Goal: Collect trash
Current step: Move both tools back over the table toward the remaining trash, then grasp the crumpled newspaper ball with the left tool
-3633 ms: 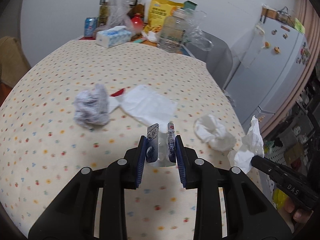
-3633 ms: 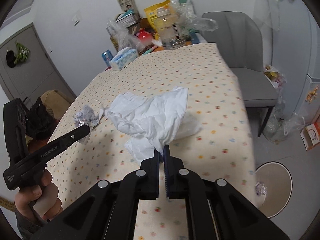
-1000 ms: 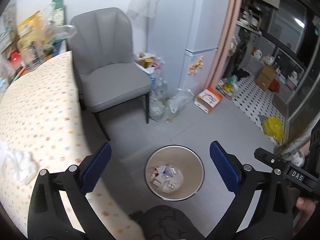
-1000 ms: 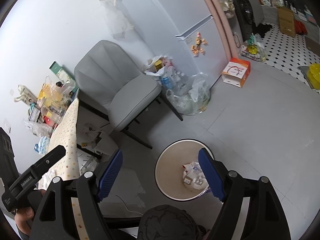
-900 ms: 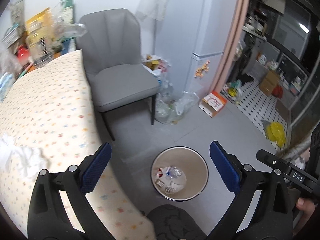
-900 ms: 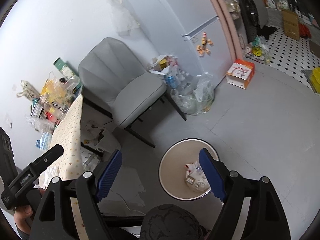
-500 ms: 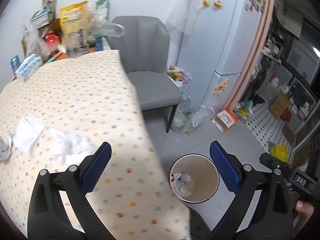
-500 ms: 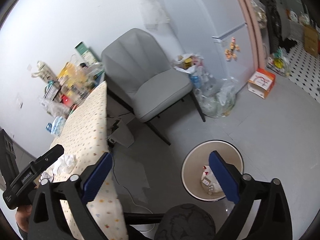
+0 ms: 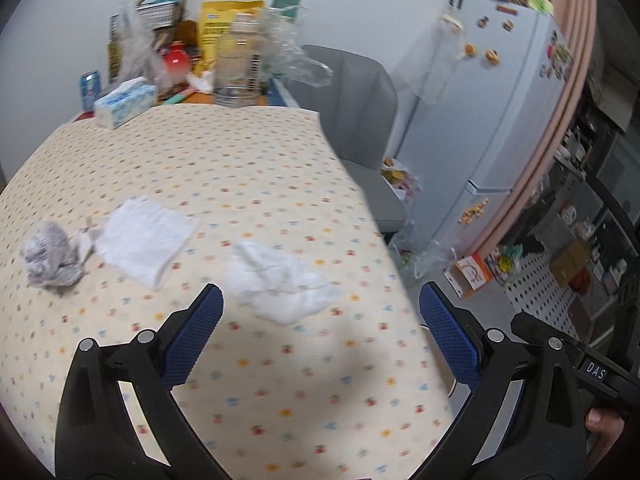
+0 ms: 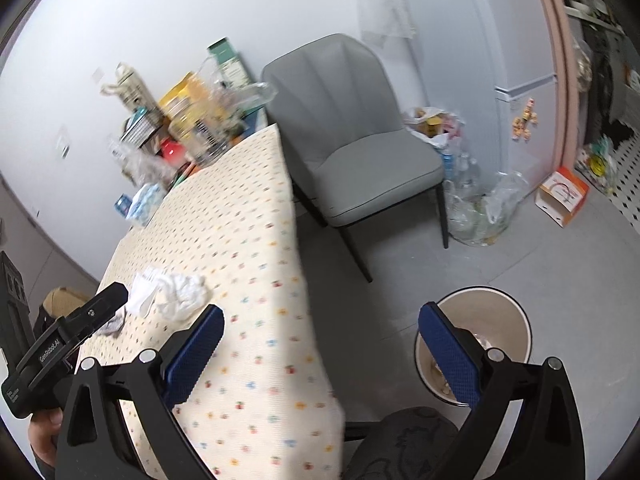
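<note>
My left gripper (image 9: 320, 312) is open and empty above the table's near right part. A crumpled white tissue (image 9: 280, 282) lies just beyond its fingers. A flat white napkin (image 9: 146, 238) and a grey crumpled paper ball (image 9: 50, 252) lie further left. My right gripper (image 10: 318, 332) is open and empty, over the table's edge. The round trash bin (image 10: 508, 312) stands on the floor behind the right finger, with trash inside. The crumpled tissue (image 10: 180, 290) also shows in the right wrist view.
The table with dotted cloth (image 9: 240, 168) carries a tissue box (image 9: 124, 106), bottles and bags (image 9: 236, 60) at its far end. A grey chair (image 10: 352, 136) stands beside the table. A fridge (image 9: 492, 120), plastic bags (image 10: 472, 200) and a small box (image 10: 564, 196) are on the right.
Both grippers have swung from above the bin back toward the table, still open. The wrapper and tissue held 3.6 s ago are gone from the jaws.
</note>
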